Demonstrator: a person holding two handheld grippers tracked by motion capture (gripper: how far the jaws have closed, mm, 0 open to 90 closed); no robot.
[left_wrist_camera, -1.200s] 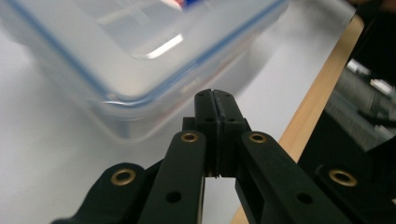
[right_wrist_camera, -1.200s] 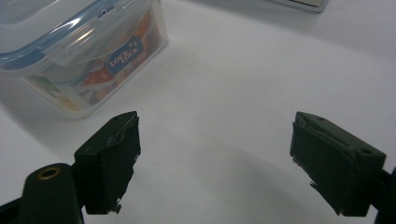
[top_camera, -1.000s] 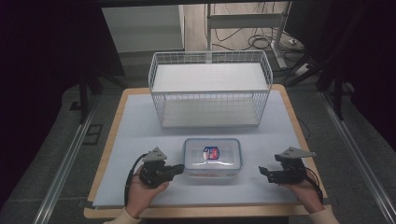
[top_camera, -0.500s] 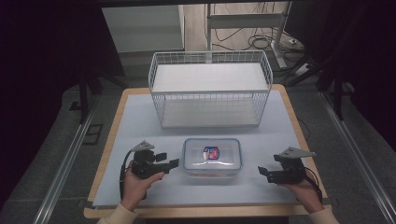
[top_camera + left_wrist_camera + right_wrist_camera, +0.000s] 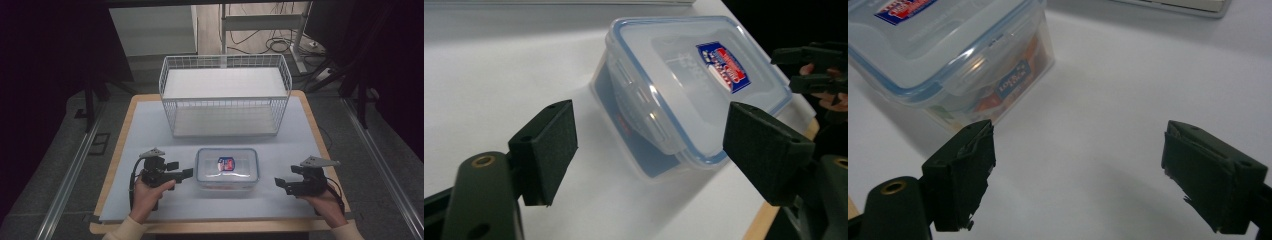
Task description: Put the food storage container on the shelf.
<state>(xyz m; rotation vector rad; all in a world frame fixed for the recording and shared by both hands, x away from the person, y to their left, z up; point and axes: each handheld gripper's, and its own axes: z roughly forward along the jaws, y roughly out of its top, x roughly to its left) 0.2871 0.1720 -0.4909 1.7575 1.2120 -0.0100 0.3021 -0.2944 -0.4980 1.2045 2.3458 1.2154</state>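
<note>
A clear plastic container (image 5: 227,170) with a blue-rimmed lid and a red-and-blue label rests on the pale mat near the table's front. My left gripper (image 5: 181,170) is just off its left end; the jaws have just been opening and stand wide with nothing between them. In the left gripper view the container (image 5: 684,75) lies a little beyond the open left gripper (image 5: 651,135), latch side facing me. My right gripper (image 5: 281,185) waits open, apart from the container's right end. In the right gripper view the right gripper (image 5: 1078,165) frames bare mat, with the container (image 5: 948,45) at upper left.
A white wire basket (image 5: 225,95) stands behind the container, open at the top. The pale mat (image 5: 145,130) covers a wooden table whose front edge (image 5: 210,227) runs just below my hands. Metal rails and cables lie on the floor around.
The left gripper's jaws, shut at the container's left end a second ago, have opened wide. The left hand drew back slightly to the left. The right hand stayed still.
</note>
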